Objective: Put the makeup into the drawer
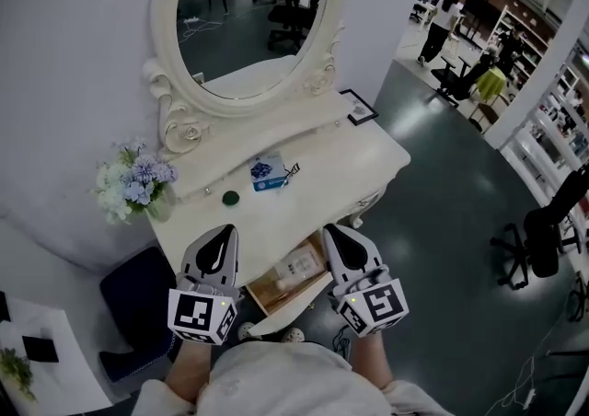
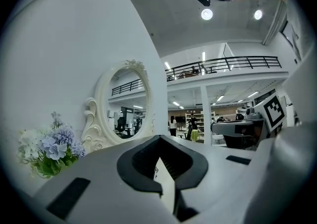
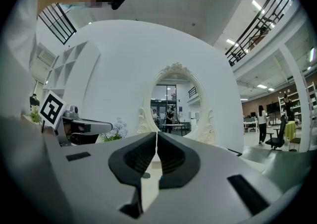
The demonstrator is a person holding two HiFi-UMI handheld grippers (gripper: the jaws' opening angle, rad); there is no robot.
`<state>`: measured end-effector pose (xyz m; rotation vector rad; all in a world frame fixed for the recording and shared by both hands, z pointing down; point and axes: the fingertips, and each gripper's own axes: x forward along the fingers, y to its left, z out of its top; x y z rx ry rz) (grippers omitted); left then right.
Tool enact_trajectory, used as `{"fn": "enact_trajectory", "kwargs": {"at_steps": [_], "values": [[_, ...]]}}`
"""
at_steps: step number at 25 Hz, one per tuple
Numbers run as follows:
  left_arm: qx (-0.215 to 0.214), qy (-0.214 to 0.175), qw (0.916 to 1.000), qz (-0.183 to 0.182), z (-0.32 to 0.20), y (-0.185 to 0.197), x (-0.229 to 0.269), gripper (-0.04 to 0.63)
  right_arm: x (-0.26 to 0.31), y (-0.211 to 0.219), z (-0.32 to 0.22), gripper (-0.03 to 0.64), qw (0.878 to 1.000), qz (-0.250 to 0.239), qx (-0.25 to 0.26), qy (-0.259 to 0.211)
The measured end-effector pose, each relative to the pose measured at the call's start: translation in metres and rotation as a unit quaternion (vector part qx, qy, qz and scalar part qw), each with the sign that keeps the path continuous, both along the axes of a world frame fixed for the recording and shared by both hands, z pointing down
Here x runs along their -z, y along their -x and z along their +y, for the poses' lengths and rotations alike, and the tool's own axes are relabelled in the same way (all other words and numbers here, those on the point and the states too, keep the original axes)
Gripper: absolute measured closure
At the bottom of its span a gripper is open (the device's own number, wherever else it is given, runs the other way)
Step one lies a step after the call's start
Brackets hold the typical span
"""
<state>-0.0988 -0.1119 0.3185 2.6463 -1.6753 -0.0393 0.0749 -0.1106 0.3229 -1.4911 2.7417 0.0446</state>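
The blue makeup box (image 1: 268, 171) lies on the white dressing table (image 1: 317, 186), at 1 o'clock from the left gripper (image 1: 221, 233); its print is too small to read. A dark green round pot (image 1: 230, 196) sits at 7 o'clock from the box. The open drawer (image 1: 269, 294) shows between the two grippers, with a pale pack (image 1: 299, 267) inside. The left gripper's jaws are pressed together on nothing. The right gripper (image 1: 333, 232) is closed too, and empty. Flowers (image 1: 133, 184) stand at 9 o'clock from the box.
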Motion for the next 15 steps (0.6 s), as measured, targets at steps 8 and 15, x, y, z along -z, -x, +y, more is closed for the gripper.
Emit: {"fn": "enact_trajectory", "kwargs": {"at_steps": [8, 15], "values": [[0.017, -0.016, 0.9997, 0.003, 0.0017, 0.0111, 0.0048, 0.581, 0.0024, 0.0021, -0.0017, 0.594, 1.0, -0.003, 0.003, -0.004], [0.016, -0.022, 0.9996, 0.001, 0.0049, 0.0099, 0.0065, 0.581, 0.0016, 0.003, -0.0022, 0.594, 1.0, -0.004, 0.005, -0.006]]}}
